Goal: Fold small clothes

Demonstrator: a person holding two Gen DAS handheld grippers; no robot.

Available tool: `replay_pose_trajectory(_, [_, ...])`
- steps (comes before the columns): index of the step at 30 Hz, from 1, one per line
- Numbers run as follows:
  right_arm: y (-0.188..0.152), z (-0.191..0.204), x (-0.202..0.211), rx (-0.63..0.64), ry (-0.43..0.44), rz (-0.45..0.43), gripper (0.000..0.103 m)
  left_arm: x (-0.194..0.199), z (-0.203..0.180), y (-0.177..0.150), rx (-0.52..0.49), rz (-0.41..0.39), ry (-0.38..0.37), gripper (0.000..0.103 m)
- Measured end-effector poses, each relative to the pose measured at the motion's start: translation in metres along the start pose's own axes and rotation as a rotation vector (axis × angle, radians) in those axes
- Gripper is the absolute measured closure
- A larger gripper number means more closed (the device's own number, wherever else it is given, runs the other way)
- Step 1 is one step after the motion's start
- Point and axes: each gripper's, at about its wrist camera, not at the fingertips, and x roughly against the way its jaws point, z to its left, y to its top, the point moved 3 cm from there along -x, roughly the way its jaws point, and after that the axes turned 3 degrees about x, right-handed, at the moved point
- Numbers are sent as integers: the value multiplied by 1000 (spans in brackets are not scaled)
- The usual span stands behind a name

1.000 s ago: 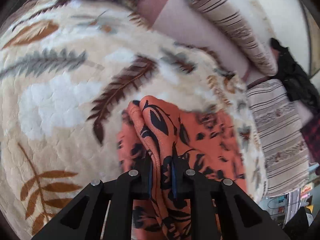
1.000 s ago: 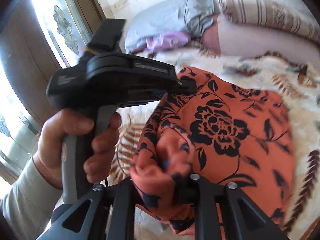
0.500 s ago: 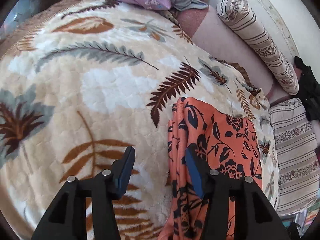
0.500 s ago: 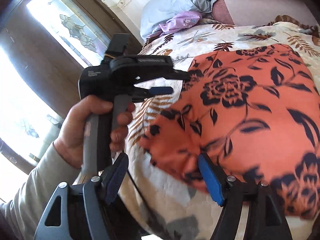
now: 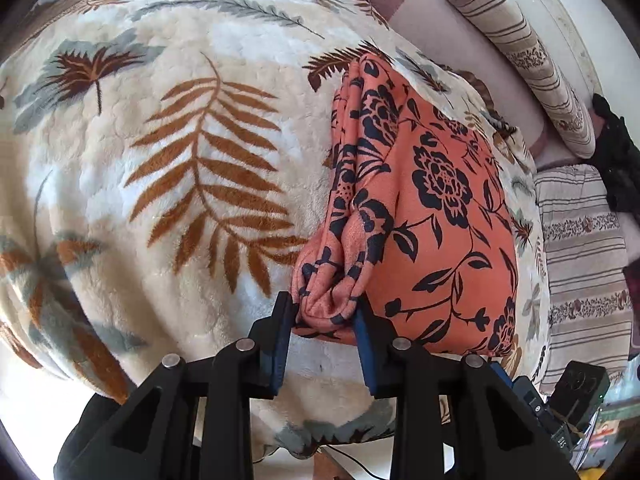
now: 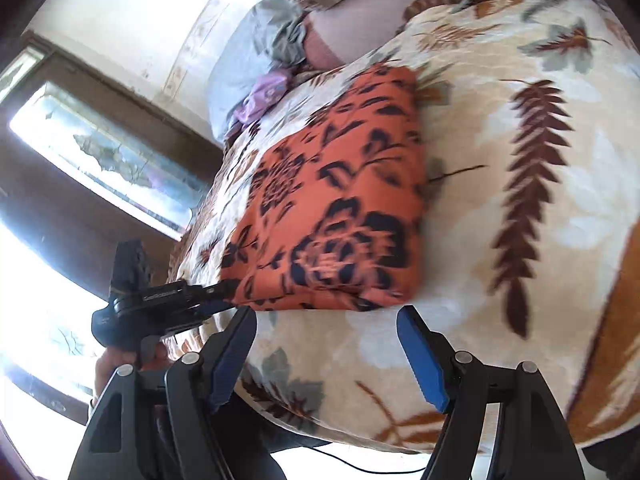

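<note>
An orange garment with black flowers lies folded on the leaf-patterned blanket. My left gripper has its fingers on either side of the garment's bunched near corner, with the cloth filling the gap between the pads. In the right wrist view the garment lies as a neat rectangle. My right gripper is open and empty just short of the garment's near edge. The left gripper shows there at the garment's left corner, held by a hand.
Striped bolsters and a striped cushion lie along the right of the bed. Grey and purple clothes are piled at the bed's head. A window is to the left. The blanket's front edge drops off near the grippers.
Both grippers let go of the garment and opened. The left then came back and closed around its near corner. The right drew back and stays open.
</note>
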Motion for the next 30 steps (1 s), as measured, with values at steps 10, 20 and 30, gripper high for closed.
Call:
replay_pose_trajectory(10, [0,-42,9,-114,27,-25,26,65,-82,21,-192,-374,125,32])
replay_pose_trajectory(20, [4,-45,6,-100,15,-29,26,-62,-55,46,-139,-208,218,21])
replay_pose_trajectory(30, [46,-31,0,-91,-13,-22,26,-58,-35,48,-77,-246,104,17])
